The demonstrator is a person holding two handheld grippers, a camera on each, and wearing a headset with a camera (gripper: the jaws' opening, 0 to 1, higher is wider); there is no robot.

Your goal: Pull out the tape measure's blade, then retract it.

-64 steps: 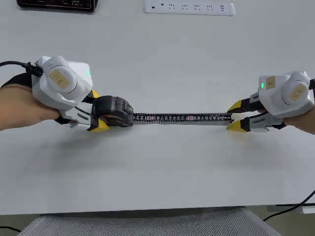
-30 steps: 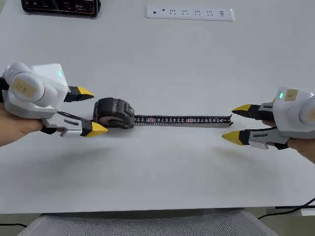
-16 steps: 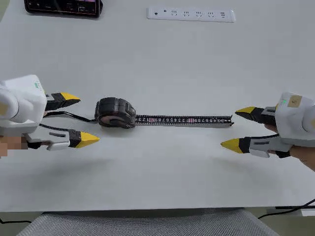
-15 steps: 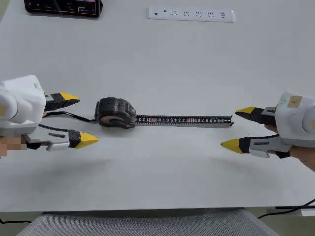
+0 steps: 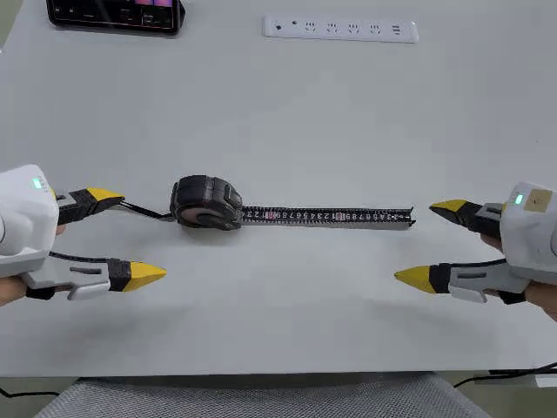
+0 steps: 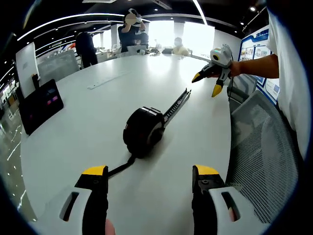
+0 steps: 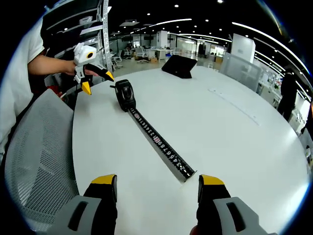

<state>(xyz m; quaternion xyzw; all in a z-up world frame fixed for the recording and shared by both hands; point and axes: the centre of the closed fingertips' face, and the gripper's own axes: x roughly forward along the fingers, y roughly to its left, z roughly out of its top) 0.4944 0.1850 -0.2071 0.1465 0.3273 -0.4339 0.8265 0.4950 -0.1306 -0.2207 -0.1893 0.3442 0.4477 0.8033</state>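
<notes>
1. Head view: the tape measure (image 5: 205,202) lies on the worktop (image 5: 278,104), its blade (image 5: 326,215) reaching out toward the right gripper (image 5: 415,241).
2. Left gripper (image 5: 143,236) is just beside the tape measure, so it is nearer.
3. Both jaws gape, holding nothing.

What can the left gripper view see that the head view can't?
Left gripper view: people at the table's far end and ceiling lights. Head view: the green light on the left gripper's white body. Both: the tape measure lying on the white table, blade pulled out, with the left gripper and right gripper tongs open, holding nothing.
</notes>
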